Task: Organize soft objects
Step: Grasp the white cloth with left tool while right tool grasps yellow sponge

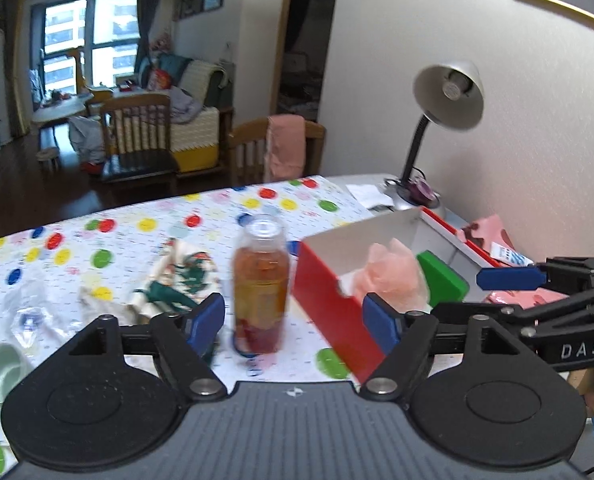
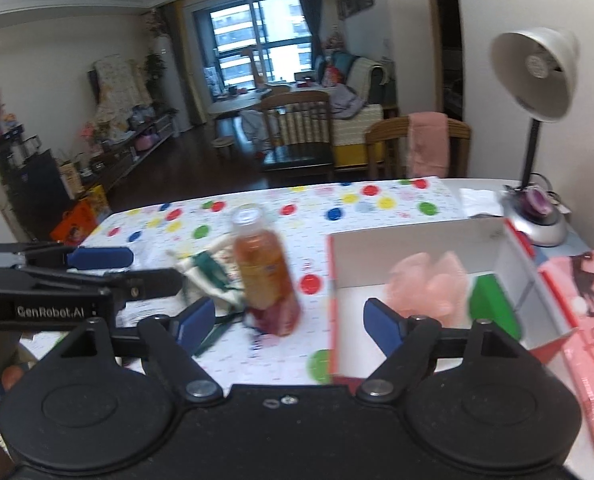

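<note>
The pink mesh puff (image 1: 391, 272) lies inside the red-sided cardboard box (image 1: 329, 312), right of centre in the left wrist view, with a green block (image 1: 443, 280) just beside it on the right. In the right wrist view the same puff (image 2: 429, 282) sits in the middle of the box's white floor, the block (image 2: 493, 304) against its right side. The second soft thing, a crumpled cream cloth with a green print (image 1: 177, 280), lies on the dotted tablecloth (image 1: 137, 224) left of centre, outside the box.

Between cloth and box stands a clear bottle of amber drink (image 1: 261, 284), upright and blurred.

The left gripper (image 1: 293, 320) hangs over the near edge of the table, tilted downward, its blue pads spread wide with nothing between them; the bottle shows in the gap, farther off. The right gripper (image 2: 287, 322) is held in the same downward tilt beside it, jaws likewise wide apart and empty, the box's near wall under its right pad. Each shows in the other's view: the right gripper (image 1: 511, 278) at the right edge, the left gripper (image 2: 99, 258) at the left edge, with fingertips of the hand (image 2: 11, 376) holding it visible at lower left.

A white cup (image 1: 1, 368) lies at the lower left, a grey desk lamp (image 1: 449, 96) stands at upper right, and a pink packet (image 2: 593, 344) lies right of the box.
</note>
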The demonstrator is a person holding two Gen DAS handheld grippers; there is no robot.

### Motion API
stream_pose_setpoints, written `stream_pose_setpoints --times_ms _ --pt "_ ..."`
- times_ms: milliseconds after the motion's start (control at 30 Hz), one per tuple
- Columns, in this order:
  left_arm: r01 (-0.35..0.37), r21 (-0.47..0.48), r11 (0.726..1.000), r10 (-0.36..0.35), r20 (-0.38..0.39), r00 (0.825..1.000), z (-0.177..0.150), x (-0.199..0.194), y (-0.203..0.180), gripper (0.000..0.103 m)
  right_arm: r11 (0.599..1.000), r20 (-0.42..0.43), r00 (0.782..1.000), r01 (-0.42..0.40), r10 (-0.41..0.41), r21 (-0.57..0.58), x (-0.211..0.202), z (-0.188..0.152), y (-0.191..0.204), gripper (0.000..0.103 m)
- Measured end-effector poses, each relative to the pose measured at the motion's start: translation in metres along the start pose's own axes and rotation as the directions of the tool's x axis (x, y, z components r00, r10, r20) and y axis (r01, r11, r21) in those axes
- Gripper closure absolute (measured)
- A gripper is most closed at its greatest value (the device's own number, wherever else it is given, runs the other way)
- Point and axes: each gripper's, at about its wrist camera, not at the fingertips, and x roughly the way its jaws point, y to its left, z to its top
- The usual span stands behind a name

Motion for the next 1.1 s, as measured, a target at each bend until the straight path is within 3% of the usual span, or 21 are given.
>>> stream_pose_setpoints --times_ms 133,500,833,1100 --pt "-0.032 0.007 0.999 0.032 0.029 0.999 -0.011 -0.021 0.026 0.019 0.999 -0.009 0.999 -0.043 0.043 -0.02 0.008 -0.005 0.026 0.015" --pt "-0.142 -0.064 0.988 0.143 0.011 0.99 -0.054 -0.049 0.105 0.019 0.986 -0.071 0.987 -0.147 0.141 -0.083 0.039 -0.039 0.087 0.003" --pt "-0.221 -0.159 0.962 0.208 -0.093 0.974 -0.108 -0.05 0.158 0.019 0.971 -0.142 0.975 -0.192 0.172 -0.14 0.08 -0.06 0.119 0.002" --pt "-0.274 -0.181 0.945 0.235 -0.209 0.949 -0.14 -0.019 0.176 0.019 0.956 -0.23 0.963 -0.193 0.142 -0.219 0.113 -0.078 0.127 0.002"
